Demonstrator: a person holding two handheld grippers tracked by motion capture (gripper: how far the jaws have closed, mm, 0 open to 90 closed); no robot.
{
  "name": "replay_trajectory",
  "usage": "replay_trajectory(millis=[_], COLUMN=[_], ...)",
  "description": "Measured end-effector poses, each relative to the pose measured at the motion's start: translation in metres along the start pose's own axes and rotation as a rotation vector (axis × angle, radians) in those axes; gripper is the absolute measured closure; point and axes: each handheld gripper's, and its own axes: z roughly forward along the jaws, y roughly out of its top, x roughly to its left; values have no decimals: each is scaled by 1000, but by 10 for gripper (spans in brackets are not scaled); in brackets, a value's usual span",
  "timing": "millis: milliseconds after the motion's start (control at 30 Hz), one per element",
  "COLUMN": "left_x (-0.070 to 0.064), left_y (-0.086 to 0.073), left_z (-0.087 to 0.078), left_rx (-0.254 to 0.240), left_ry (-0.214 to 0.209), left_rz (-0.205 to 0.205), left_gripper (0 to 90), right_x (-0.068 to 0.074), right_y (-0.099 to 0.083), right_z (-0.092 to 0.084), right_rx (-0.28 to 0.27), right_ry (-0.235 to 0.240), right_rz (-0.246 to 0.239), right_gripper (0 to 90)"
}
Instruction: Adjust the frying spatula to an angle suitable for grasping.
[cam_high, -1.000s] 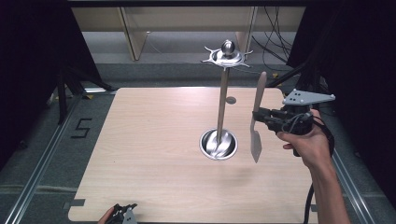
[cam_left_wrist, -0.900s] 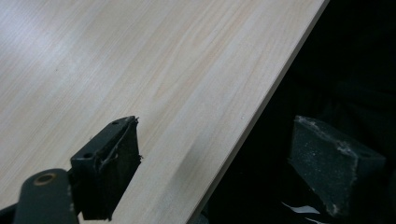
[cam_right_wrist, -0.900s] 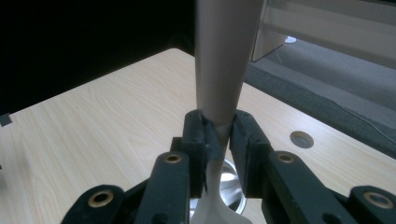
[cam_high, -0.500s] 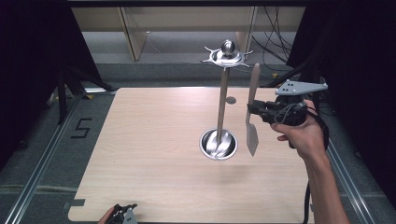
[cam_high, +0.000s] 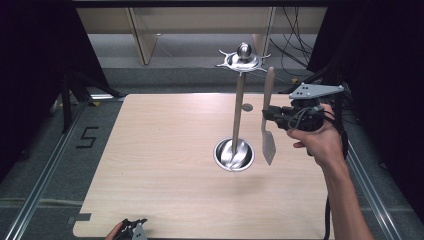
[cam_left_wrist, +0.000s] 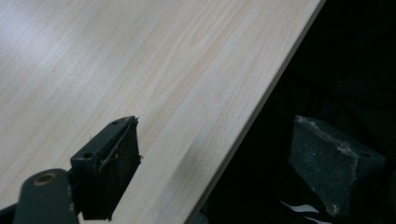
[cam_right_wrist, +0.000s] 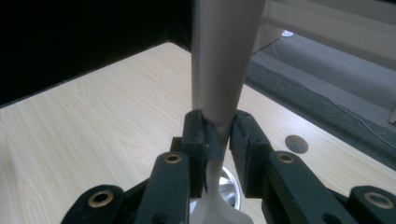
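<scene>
A spatula with a pale handle and a metal blade hangs upright, blade down, just right of a metal utensil stand. My right gripper is shut on its handle where it narrows toward the blade. In the right gripper view the pads squeeze the spatula handle from both sides. The stand has a round bowl base, a thin pole and a hooked crown at the top. My left gripper rests at the table's near edge, and the left gripper view shows its jaws wide apart with nothing between them.
The pale wooden table has a small round grommet behind the stand. Dark curtains flank both sides. Metal rails run along the floor, and cables hang at the back right. A wooden frame stands behind the table.
My right gripper has carried the spatula a little up and to the left, closer to the stand's pole. The left gripper has stayed where it was.
</scene>
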Motion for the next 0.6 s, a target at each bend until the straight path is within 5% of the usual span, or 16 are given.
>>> replay_trajectory(millis=[600], left_x=[1], left_y=[0], left_z=[-1], left_rx=[-3], left_ry=[-19], left_rz=[-6], left_gripper=[154], right_x=[2], right_y=[6], right_z=[10], right_rx=[26], right_ry=[-14], right_rz=[-6], right_gripper=[769])
